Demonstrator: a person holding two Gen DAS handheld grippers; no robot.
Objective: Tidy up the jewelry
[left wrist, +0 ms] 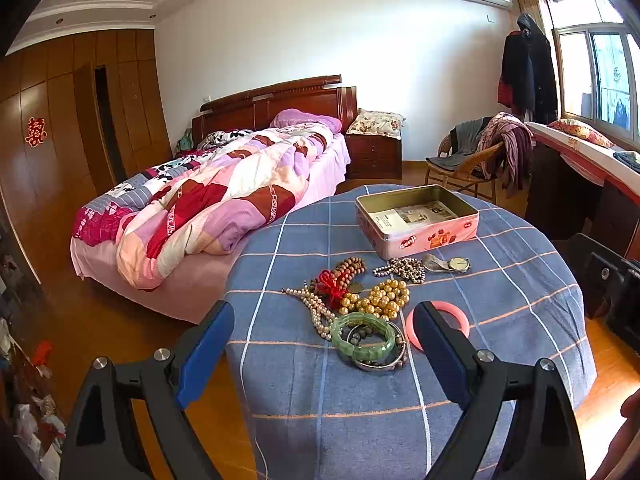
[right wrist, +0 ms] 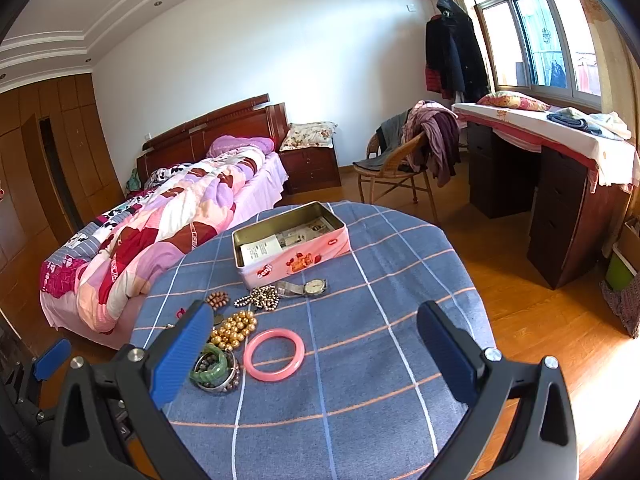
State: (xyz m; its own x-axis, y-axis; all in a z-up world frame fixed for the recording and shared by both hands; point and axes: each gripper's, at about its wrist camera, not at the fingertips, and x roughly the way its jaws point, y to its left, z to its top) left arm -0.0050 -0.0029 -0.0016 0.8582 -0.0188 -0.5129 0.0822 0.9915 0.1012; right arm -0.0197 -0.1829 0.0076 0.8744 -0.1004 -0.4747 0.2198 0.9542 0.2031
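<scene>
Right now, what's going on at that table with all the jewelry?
A person holds two grippers over a round table, and both the left gripper and the right gripper are open and empty. Nothing has been sorted yet: the pink tin sits open with only papers inside. In front of it lie a wristwatch, a gold bead strand, a pink bangle and a green bracelet, all loose on the cloth.
</scene>
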